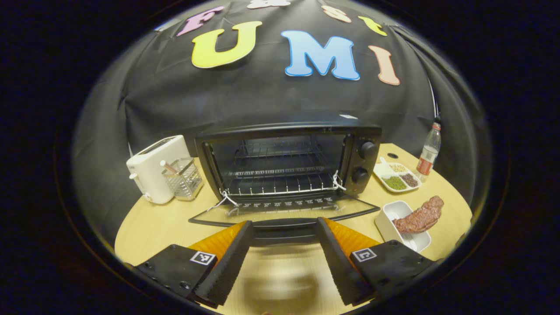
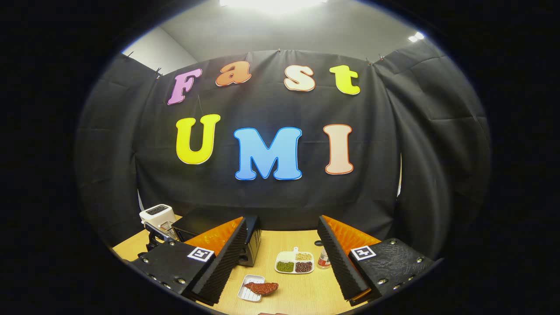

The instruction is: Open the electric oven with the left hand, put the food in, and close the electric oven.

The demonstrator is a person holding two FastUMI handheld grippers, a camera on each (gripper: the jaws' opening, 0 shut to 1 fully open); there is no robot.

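Fingers of both grippers stand wide apart and empty, and the meat (image 2: 261, 287), lying crosswise over its white tray (image 2: 249, 295), sits nearest the right gripper (image 2: 280, 262), with the oven (image 1: 284, 162) open.

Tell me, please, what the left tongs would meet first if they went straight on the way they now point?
Most likely the oven door's handle, the dark bar just beyond the open left tongs. The door lies folded down flat, with the oven cavity behind it. Depth is hard to judge in this fisheye view.

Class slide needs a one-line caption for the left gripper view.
Left gripper, fingers apart, faces the open oven; meat waits in its tray.
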